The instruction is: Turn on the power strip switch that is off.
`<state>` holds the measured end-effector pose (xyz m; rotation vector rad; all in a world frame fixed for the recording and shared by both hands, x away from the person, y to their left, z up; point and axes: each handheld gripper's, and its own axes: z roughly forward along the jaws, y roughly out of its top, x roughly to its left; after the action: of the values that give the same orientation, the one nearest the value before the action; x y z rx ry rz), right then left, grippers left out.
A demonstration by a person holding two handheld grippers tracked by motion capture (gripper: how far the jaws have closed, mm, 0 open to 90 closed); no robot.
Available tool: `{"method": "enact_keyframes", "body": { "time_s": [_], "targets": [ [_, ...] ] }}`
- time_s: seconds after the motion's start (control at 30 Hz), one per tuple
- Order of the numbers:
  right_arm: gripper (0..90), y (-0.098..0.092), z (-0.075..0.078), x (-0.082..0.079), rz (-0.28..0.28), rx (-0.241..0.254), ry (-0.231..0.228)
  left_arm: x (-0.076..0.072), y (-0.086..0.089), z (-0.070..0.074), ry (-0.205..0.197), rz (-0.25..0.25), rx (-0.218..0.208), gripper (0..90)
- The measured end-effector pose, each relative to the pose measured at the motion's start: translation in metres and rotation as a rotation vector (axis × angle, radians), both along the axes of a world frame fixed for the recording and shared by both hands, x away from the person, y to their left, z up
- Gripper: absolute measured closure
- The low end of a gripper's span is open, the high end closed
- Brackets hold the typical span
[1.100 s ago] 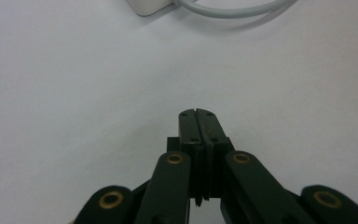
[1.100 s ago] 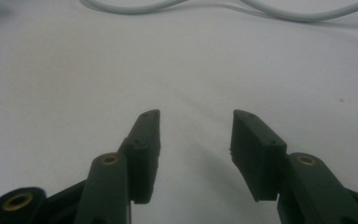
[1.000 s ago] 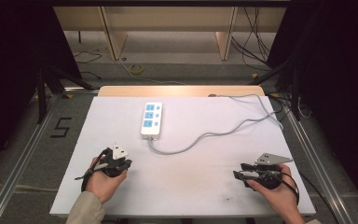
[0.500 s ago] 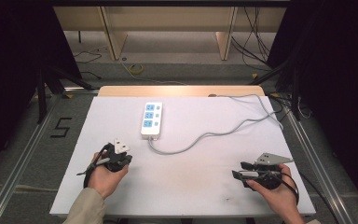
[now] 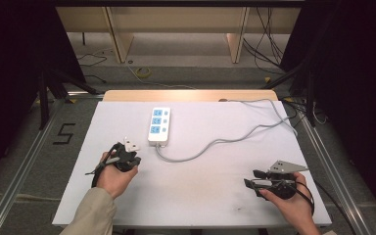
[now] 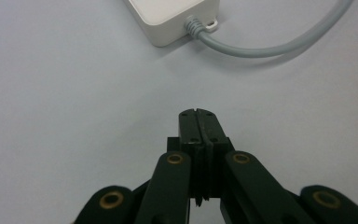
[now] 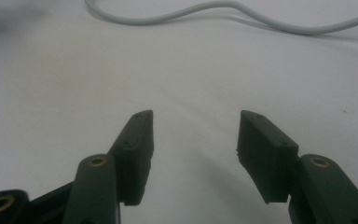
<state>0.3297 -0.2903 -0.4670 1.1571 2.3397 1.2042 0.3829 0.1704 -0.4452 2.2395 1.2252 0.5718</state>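
Nothing's really done yet: the white power strip (image 5: 159, 126) lies untouched on the bench (image 5: 210, 191), its grey cord (image 5: 225, 142) trailing off, with the left claw (image 6: 198, 116) clenched empty just short of its cord end and the right claw (image 7: 193, 140) released, well apart from it.

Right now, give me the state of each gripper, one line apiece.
Left gripper: shut, pads pressed together, nothing between them, pointing at the power strip.
Right gripper: open, nothing between its jaws.
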Motion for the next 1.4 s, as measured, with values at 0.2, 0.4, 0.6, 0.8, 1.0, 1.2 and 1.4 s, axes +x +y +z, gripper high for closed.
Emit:
{"method": "enact_keyframes", "body": {
  "time_s": [0.2,0.4,0.6,0.8,1.0,1.2,1.4],
  "targets": [
    [47.0,0.0,0.0,-0.001,-0.002,0.0,0.001,0.011,-0.003,0.003,0.003,-0.001,0.007,89.8],
    [47.1,0.0,0.0,-0.001,-0.002,-0.001,0.001,0.024,-0.007,0.01,-0.006,-0.008,0.018,89.8],
    [47.3,-0.001,-0.001,-0.001,-0.001,-0.001,0.001,0.036,-0.012,0.013,0.004,-0.013,0.033,89.8],
    [47.3,-0.001,-0.001,-0.001,-0.002,-0.001,0.001,0.049,-0.013,0.016,0.015,-0.011,0.044,89.8],
    [47.3,-0.001,-0.001,-0.001,-0.002,-0.004,0.003,0.059,-0.016,0.019,0.013,-0.021,0.058,89.8],
    [47.3,-0.001,-0.001,0.0,-0.002,-0.003,0.005,0.067,-0.019,0.021,0.01,-0.027,0.062,89.8],
    [47.3,-0.002,-0.002,0.0,-0.008,0.003,0.007,0.073,-0.021,0.02,0.008,-0.036,0.073,89.8]
  ]
}}
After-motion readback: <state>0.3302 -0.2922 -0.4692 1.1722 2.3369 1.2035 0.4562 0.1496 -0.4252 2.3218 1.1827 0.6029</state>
